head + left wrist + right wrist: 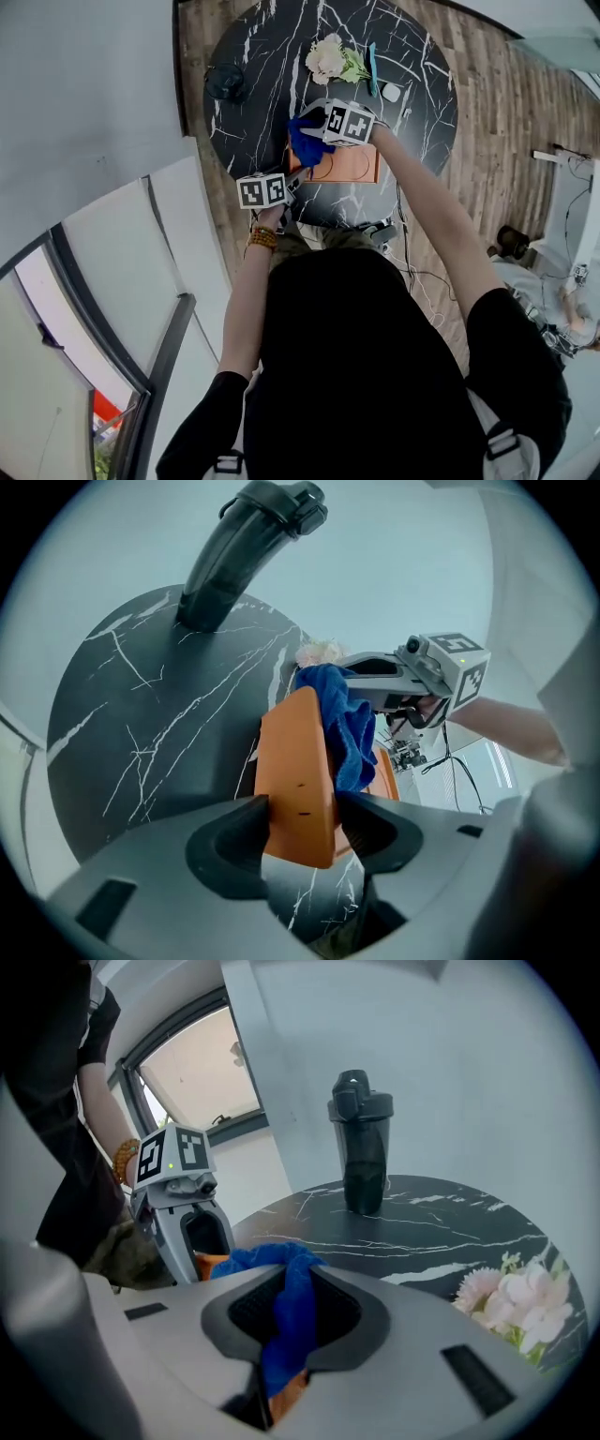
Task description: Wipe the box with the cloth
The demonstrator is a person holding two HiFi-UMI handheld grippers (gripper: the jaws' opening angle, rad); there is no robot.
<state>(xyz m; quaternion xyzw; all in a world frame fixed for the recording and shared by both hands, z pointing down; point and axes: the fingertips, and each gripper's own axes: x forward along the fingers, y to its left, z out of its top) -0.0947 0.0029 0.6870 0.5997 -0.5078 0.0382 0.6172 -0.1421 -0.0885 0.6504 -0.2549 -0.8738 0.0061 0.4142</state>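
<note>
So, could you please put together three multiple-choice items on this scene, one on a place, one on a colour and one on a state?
1. Where does the black bottle stand?
A on the table
B on a chair
C on a shelf

2. What colour is the cloth?
A white
B blue
C green

3. How are the right gripper fingers?
A apart and empty
B shut on a sponge
C shut on the cloth

Answers:
1 A, its base rests on the marbled top in the right gripper view.
2 B, it shows blue in every view.
3 C, the cloth is pinched between the fingers and hangs out below them.
</note>
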